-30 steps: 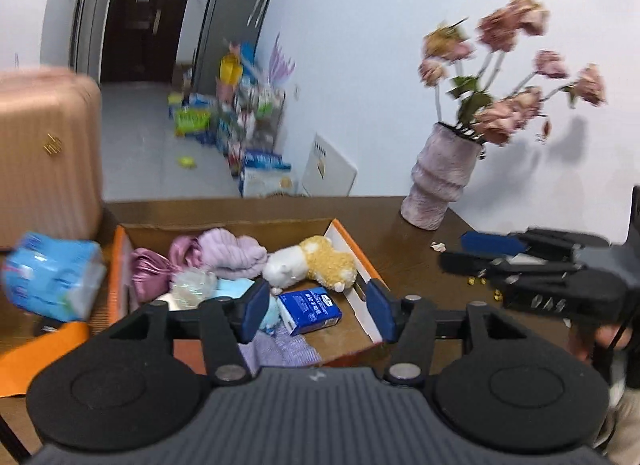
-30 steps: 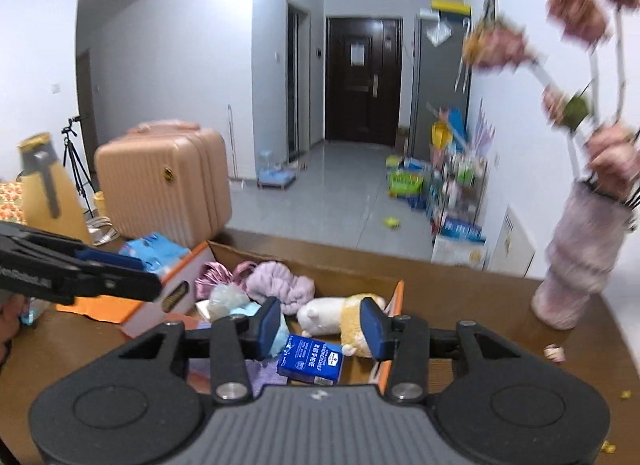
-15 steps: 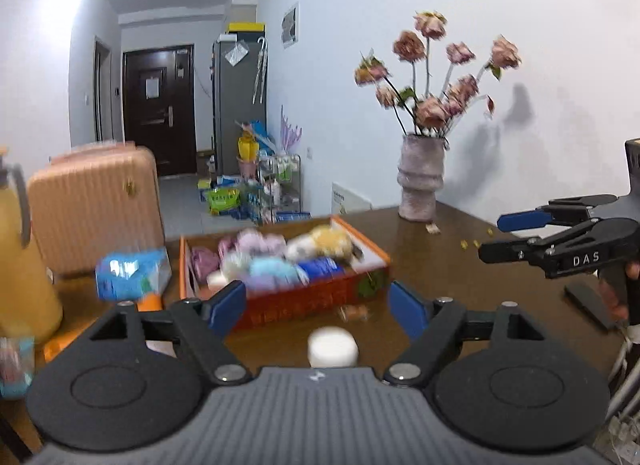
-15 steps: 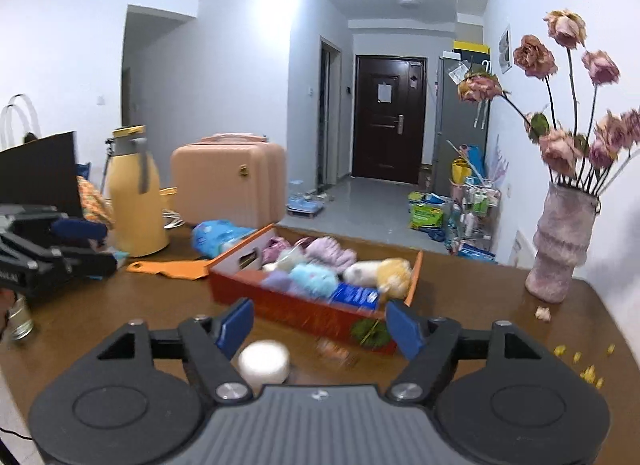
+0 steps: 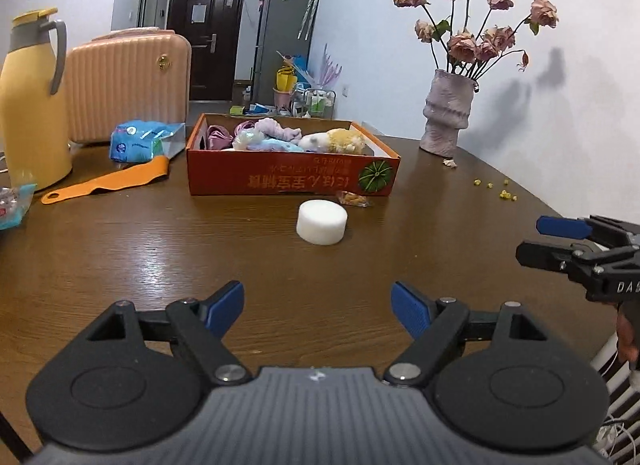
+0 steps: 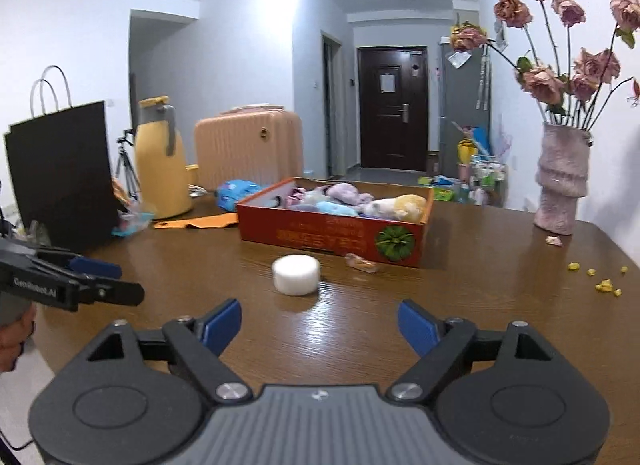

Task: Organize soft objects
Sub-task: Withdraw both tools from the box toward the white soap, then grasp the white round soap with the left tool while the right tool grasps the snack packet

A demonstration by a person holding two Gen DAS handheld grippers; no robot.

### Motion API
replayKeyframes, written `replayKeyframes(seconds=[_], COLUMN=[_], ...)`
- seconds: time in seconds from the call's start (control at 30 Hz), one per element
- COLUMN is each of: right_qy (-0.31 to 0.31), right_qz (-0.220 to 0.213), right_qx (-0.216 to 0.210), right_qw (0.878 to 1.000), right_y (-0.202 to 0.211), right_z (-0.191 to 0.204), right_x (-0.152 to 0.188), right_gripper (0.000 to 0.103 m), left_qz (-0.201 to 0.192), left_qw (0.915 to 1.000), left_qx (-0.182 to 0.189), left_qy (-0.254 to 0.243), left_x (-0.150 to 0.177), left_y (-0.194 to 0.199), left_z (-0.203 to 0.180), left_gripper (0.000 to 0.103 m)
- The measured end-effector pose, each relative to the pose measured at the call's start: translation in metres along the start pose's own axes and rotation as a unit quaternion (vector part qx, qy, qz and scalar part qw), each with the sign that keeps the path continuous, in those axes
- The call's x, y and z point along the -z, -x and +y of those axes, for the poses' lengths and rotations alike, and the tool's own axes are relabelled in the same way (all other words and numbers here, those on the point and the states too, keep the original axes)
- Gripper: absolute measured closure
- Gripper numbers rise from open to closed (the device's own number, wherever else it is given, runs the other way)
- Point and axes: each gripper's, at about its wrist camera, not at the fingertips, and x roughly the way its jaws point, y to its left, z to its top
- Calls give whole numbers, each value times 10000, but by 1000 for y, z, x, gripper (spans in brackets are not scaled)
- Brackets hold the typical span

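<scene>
Left wrist view: box (image 5: 292,181) farther than before

Glossy wood table (image 5: 160,249), cardboard box (image 5: 292,181)

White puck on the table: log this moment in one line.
white puck: loose, before orange box | left tool: empty | right tool: opening, empty

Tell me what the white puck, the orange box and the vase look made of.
White puck: probably foam or sponge; matte, soft edges.
Orange box: printed cardboard; folded walls, brown inner edge.
Vase: likely ceramic or plaster; rough, matte, ridged surface.
</scene>
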Motion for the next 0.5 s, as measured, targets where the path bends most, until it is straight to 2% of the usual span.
replayKeyframes(seconds=[0.17,0.33,0.5], right_qy=[-46,91,224], right_qz=[-13,313,445], right_qx=[-44,336,178], right_qw=[10000,9989,9986], right_y=[-14,-56,-106], right_z=[-10,-21,-33], right_x=[2,0,-10], right_gripper=[18,21,34], left_qz=[76,257,339], left_qw=[10000,9997,9988], left_qx=[57,-1,-175], left_qy=[-17,-43,-291], left_x=[-6,-15,-27], left_y=[-22,-66,-122], left_z=[-7,-9,-12], left_gripper=[20,20,20])
